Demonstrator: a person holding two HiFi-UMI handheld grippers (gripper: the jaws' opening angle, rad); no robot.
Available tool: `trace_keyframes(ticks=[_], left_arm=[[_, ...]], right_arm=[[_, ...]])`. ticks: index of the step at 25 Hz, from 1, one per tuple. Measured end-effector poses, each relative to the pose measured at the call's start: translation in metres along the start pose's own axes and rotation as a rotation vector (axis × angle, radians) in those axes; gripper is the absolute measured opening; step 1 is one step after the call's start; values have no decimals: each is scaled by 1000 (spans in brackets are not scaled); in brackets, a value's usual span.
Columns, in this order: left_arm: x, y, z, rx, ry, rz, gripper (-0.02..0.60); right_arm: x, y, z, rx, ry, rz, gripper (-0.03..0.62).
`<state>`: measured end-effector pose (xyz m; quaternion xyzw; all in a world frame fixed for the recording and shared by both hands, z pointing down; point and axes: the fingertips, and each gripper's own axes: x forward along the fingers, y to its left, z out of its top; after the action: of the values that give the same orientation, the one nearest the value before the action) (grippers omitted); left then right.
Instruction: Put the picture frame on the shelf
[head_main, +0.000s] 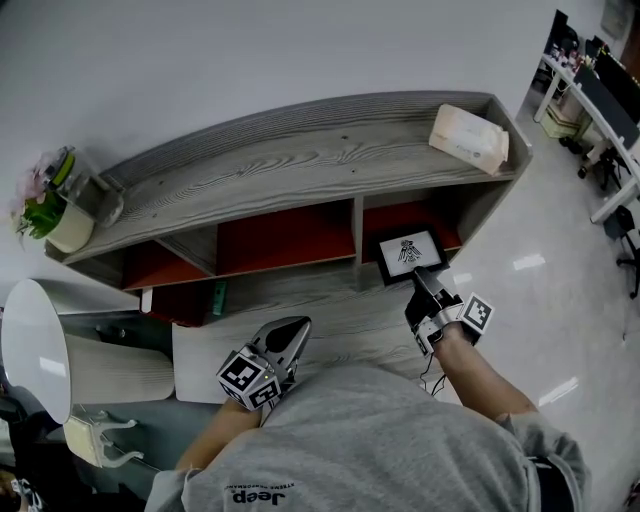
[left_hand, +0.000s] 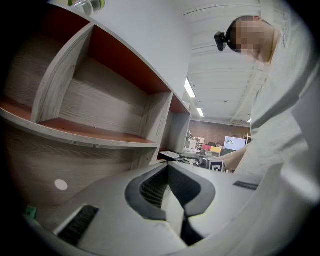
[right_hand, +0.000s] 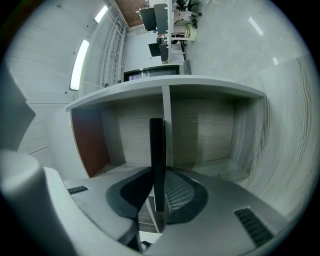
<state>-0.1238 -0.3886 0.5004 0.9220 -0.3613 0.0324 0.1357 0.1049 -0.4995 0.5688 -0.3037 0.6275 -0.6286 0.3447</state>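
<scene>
A small black picture frame (head_main: 410, 254) with a white print and a dark figure is held at the mouth of the right-hand compartment of the grey wooden shelf (head_main: 300, 150). My right gripper (head_main: 424, 281) is shut on its near edge. In the right gripper view the picture frame (right_hand: 157, 160) shows edge-on between the jaws, with the compartment behind it. My left gripper (head_main: 288, 338) hangs low in front of the shelf, near the person's body, with its jaws together and nothing in them; its own view shows the left gripper (left_hand: 172, 192) before the shelf's middle compartments.
A white tissue pack (head_main: 468, 138) lies on the shelf top at the right, a glass vase with flowers (head_main: 55, 200) at the left end. A white lamp shade (head_main: 60, 350) stands at the left. Office desks (head_main: 600, 110) are at the far right.
</scene>
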Motion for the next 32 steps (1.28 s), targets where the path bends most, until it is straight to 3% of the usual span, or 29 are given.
trace_keyframes(ticks=[14,22,27,32], left_arm=[[2,-2,-3,4,2,-4,11],[4,-5,-4,-5,4,-14,9],[7,-8,-7,-7,11,-26,10],[10,-7,-8,-8,12,-32,9]], right_arm=[[12,-2,6,-16,5,-16,81],[10,2,-3,-92,78,-17,216],[-11,-8,-13,-294,179,-124,223],[-30,2,-20,-718,251,-159,220]])
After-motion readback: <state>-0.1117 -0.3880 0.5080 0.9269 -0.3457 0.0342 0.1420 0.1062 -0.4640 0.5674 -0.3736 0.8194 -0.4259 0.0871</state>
